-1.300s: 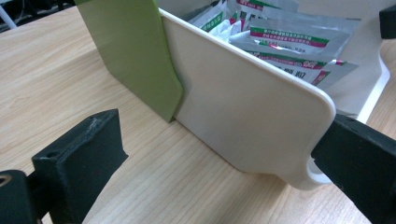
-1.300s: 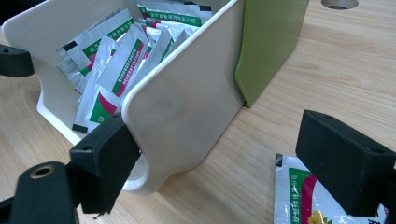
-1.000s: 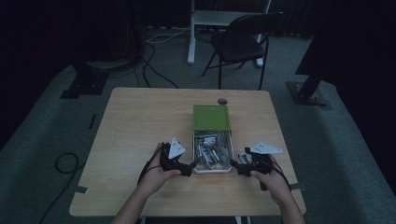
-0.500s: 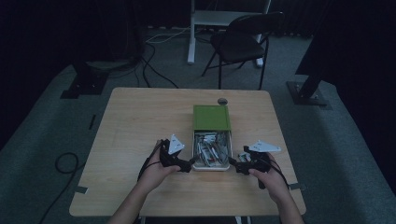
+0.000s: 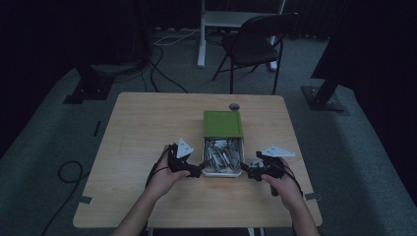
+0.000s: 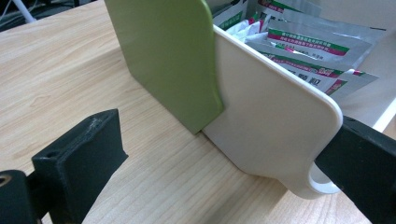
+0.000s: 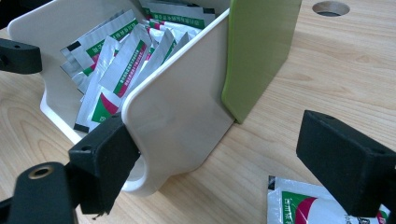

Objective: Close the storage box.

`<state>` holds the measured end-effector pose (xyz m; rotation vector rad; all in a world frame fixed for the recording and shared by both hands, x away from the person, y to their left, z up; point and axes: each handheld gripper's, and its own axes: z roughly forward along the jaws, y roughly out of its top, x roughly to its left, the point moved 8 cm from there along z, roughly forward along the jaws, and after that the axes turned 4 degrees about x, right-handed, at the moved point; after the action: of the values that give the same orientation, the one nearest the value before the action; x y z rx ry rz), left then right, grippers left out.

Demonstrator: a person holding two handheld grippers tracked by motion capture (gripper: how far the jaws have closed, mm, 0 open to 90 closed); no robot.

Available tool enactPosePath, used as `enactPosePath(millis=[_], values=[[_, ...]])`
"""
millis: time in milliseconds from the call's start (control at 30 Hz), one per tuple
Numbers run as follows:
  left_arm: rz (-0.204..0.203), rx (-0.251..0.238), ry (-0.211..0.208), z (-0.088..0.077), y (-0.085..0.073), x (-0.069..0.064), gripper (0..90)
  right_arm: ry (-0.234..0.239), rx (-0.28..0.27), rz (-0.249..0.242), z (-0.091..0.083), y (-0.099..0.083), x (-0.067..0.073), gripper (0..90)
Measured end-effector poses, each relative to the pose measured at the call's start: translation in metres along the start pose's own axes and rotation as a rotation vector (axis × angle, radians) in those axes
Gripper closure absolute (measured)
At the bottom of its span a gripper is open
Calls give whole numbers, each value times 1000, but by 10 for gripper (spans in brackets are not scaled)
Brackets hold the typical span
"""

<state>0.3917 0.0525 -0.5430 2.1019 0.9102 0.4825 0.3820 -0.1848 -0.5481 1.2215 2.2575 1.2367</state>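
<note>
Table of pale wood, seen from above, with a person's two forearms coming in from the near edge. Near the middle stands a box in two parts: a green sleeve at the far end and a white drawer pulled out toward the person, full of silver sachets with green and red print.

Left gripper, held in the left hand, sits at the drawer's near left corner. From its own camera its jaws stand wide apart: one reaches the drawer's near end by the finger loop at that corner, the other hangs over bare wood, touching nothing.

Right gripper, in the right hand, sits at the near right corner. Its jaws also stand wide apart: one lies against the drawer's rounded corner by the finger hole, the other hangs clear. Neither pair has closed on anything.

One loose sachet lies flat on the table just beside the right gripper's free jaw.
</note>
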Motion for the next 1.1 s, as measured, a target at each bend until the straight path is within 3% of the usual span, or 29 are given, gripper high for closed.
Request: enactPosePath(millis=[133, 467, 1100], values=[[-6, 3, -3, 1, 1, 2, 30, -13, 7, -17, 1, 2, 0, 133], [-30, -2, -6, 6, 4, 6, 30, -15, 8, 21, 5, 5, -5, 131], [-11, -1, 22, 12, 13, 14, 30, -33, 3, 53, 13, 15, -15, 133]])
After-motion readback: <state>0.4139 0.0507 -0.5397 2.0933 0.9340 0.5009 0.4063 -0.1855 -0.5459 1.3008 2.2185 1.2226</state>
